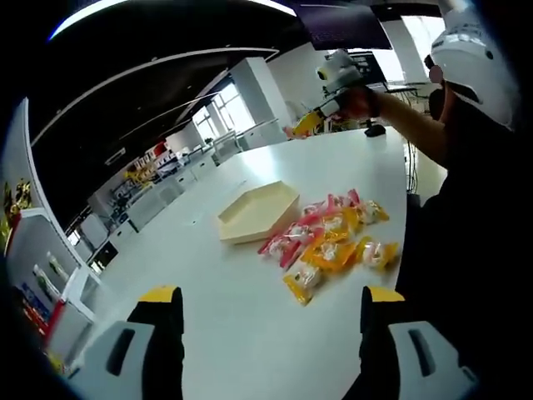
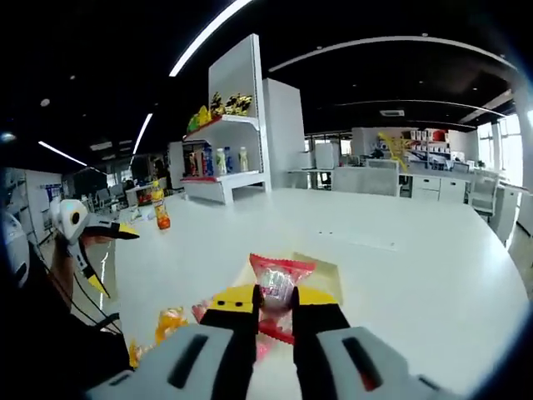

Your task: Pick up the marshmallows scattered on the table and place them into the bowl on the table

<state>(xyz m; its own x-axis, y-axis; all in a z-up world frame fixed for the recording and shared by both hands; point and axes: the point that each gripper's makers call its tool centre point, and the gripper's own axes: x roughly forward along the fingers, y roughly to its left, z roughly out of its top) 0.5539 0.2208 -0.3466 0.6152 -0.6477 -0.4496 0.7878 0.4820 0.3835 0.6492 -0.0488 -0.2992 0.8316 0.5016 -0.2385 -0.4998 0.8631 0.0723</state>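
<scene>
A heap of red and yellow marshmallow packets lies on the white table, just right of a shallow cream bowl. My left gripper is open above the table's near side, short of the heap, with nothing between its jaws. Further off, a hand holds my right gripper high over the table. In the right gripper view, the right gripper is shut on a pink marshmallow packet, raised over the bowl. An orange packet lies lower left. The left gripper shows at the left, jaws apart.
The person stands at the table's right edge. An orange drink bottle stands on the table's far left part. White shelves with goods rise behind the table. Desks and cabinets line the back wall.
</scene>
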